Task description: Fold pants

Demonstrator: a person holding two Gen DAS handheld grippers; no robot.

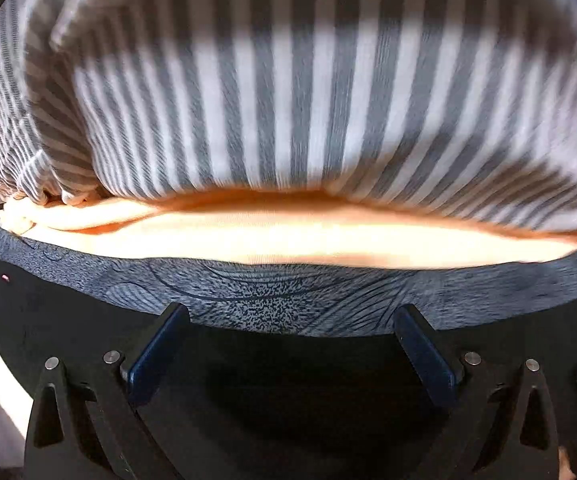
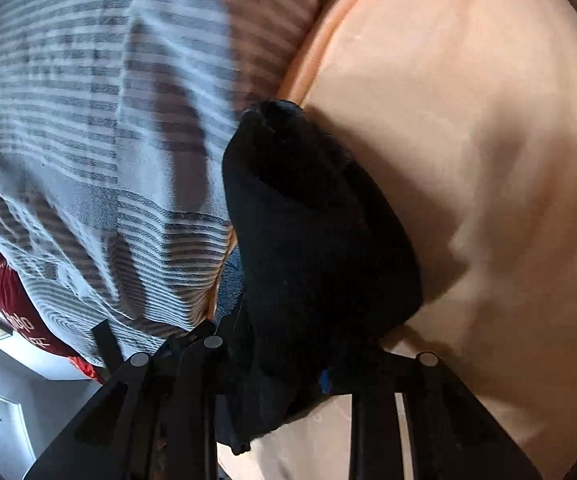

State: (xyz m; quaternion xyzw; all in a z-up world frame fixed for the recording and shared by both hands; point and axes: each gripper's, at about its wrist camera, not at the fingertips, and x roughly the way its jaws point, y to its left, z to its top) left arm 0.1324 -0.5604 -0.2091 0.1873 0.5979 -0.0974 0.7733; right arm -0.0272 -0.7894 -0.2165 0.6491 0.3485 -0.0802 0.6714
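Note:
In the left wrist view the black pants (image 1: 288,380) lie under my left gripper (image 1: 288,320), filling the bottom of the frame. The two blue-padded fingers (image 1: 160,344) stand wide apart, with nothing between them. In the right wrist view my right gripper (image 2: 312,364) is closed on a bunched fold of the black pants (image 2: 312,232), which rises in front of the camera and hides the fingertips. A blue pad (image 2: 325,381) peeks out beneath the cloth.
A grey and white striped blanket (image 1: 288,92) lies ahead, over a peach sheet (image 1: 288,236) and a blue patterned cloth (image 1: 288,296). In the right wrist view the striped blanket (image 2: 88,128) is left, the peach sheet (image 2: 468,160) right, a red cushion (image 2: 4,300) lower left.

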